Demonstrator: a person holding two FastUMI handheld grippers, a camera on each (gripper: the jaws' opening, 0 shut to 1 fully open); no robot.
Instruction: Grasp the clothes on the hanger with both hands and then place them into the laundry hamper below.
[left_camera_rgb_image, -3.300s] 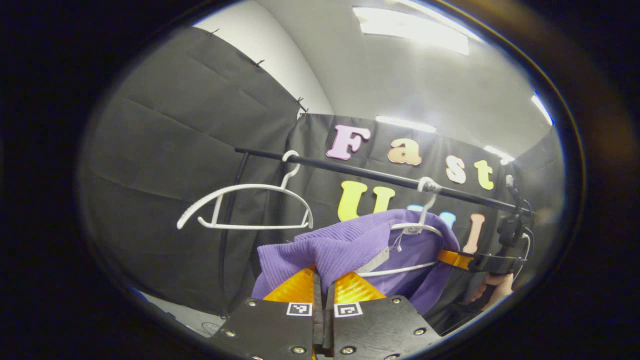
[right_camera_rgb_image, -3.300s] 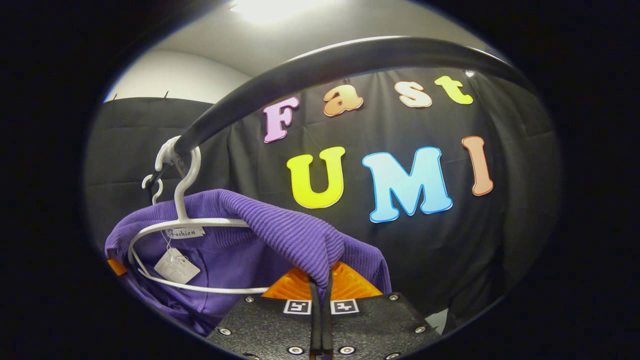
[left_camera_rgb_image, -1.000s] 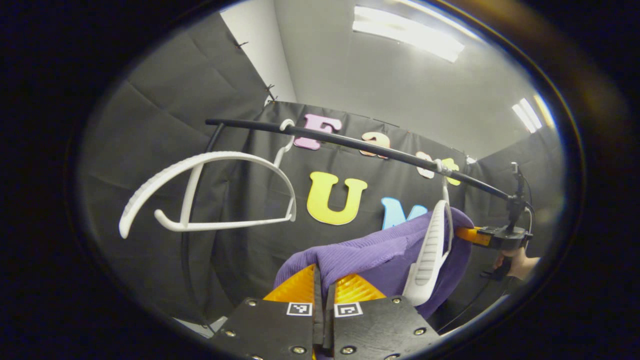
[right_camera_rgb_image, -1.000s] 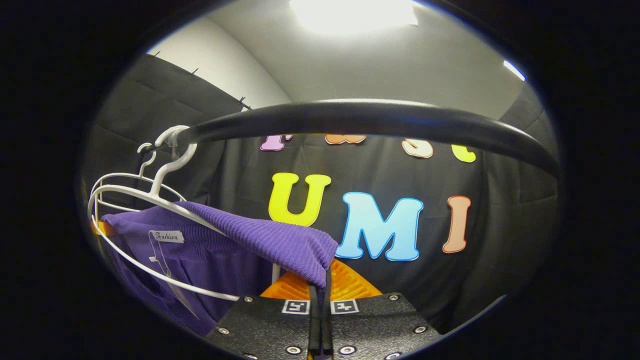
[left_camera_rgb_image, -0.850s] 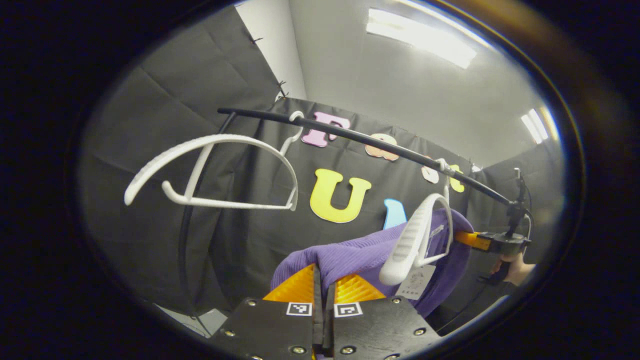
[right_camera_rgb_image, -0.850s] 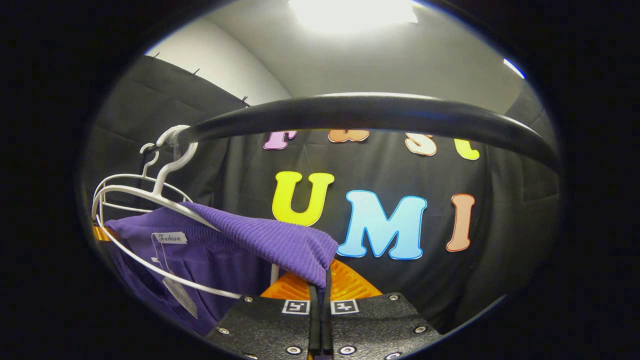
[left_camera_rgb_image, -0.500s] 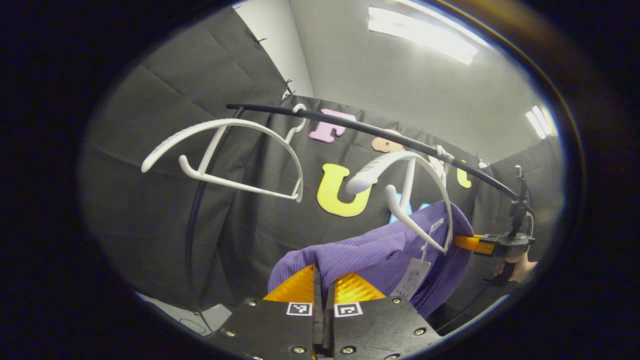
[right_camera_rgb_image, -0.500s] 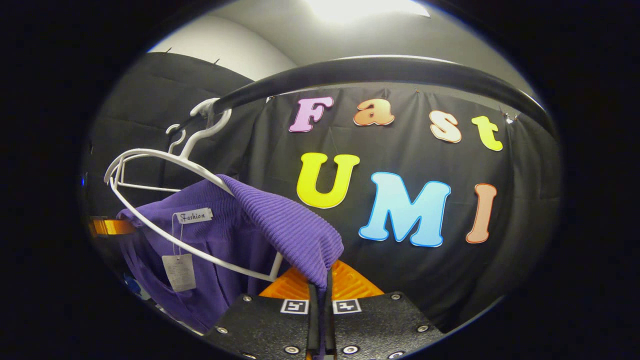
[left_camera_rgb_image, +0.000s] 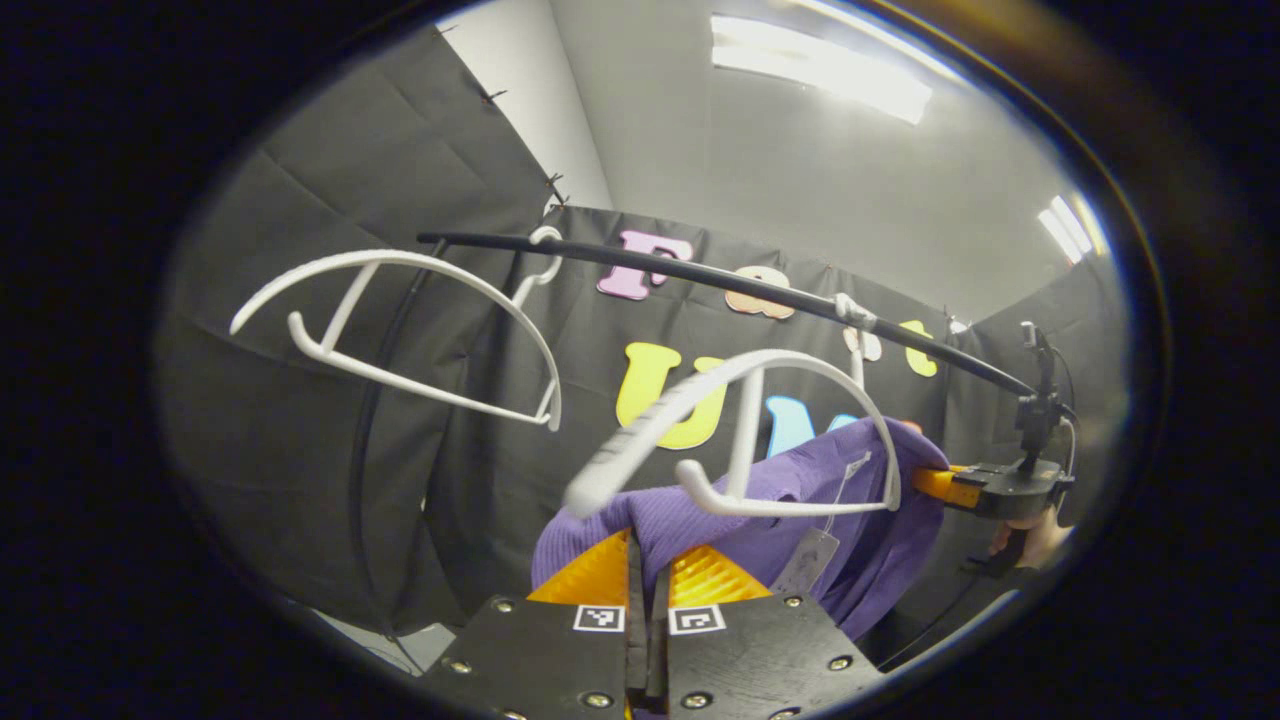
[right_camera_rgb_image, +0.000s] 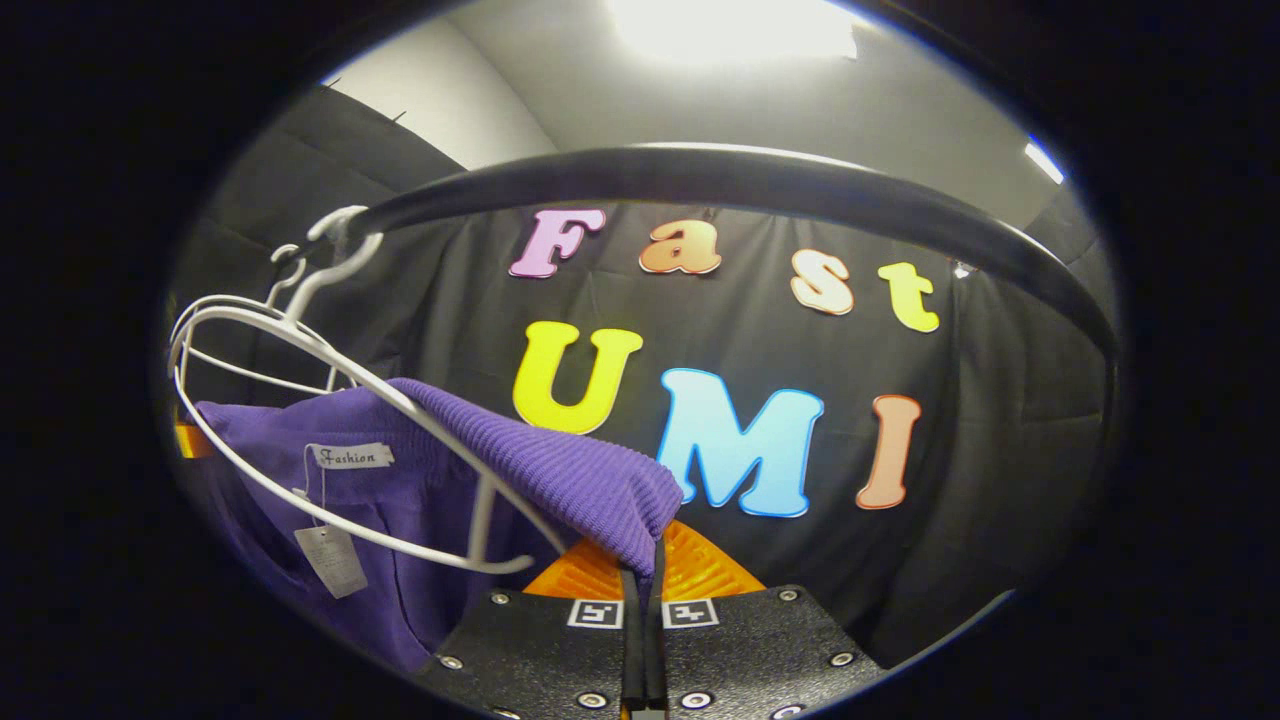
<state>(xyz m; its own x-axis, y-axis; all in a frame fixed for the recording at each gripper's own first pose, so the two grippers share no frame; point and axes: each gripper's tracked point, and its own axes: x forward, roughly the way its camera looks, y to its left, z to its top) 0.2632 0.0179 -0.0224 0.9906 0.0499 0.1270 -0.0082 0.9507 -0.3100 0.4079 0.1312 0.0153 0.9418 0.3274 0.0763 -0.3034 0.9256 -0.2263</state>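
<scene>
Left gripper view | two white hangers (left_camera_rgb_image: 400, 330) | one purple garment (left_camera_rgb_image: 800, 495) | both tools (left_camera_rgb_image: 640, 575) clamped on garment

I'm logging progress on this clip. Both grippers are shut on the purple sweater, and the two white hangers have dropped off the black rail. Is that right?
Not quite. Both white hangers are hooked on the black rail: the empty hanger and the hanger next to the purple sweater, as the left gripper view shows. The rest holds: the left gripper and right gripper are each shut on the sweater.
</scene>
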